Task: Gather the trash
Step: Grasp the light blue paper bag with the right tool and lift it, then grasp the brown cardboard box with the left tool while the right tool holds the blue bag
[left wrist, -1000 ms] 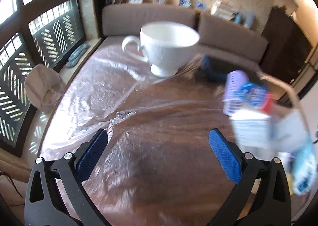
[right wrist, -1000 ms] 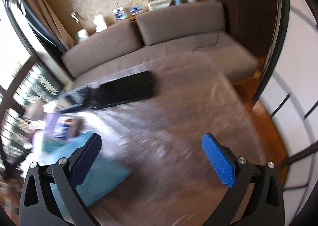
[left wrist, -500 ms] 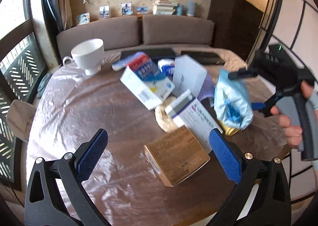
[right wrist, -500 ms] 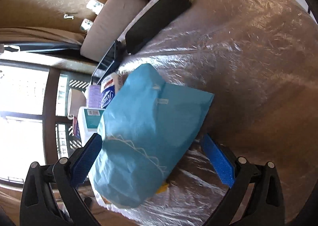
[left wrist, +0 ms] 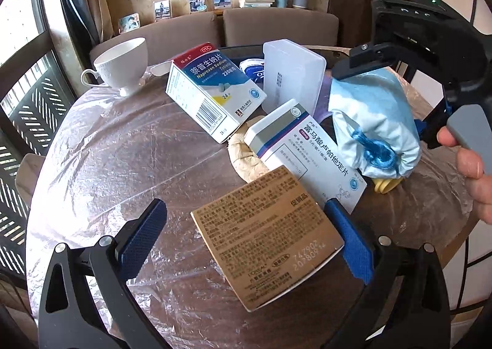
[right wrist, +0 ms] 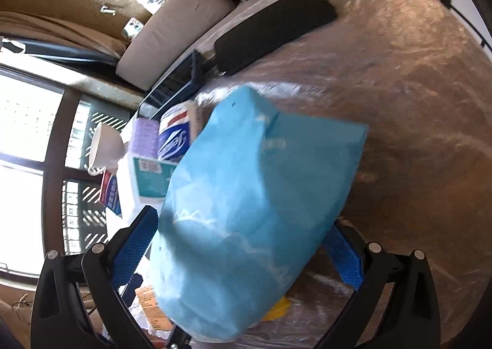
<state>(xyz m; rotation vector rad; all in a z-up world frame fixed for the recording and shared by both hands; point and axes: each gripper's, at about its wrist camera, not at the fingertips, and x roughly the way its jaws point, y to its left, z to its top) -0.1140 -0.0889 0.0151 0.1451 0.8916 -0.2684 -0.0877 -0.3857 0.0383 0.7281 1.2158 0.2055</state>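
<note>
The left gripper (left wrist: 246, 237) hangs open around a tan printed carton (left wrist: 266, 237) lying flat on the worktop (left wrist: 123, 149): light, stiff, best pinched across its long sides. Rightward, the right gripper (right wrist: 236, 247) stands open around a crumpled blue bag (right wrist: 255, 220) (soft, probably light) beside the boxes.

Left wrist view looks across the round plastic-covered table (left wrist: 101, 146); right wrist view sits close behind the crumpled light-blue bag (right wrist: 249, 210), shared at right (left wrist: 373, 121)
</note>
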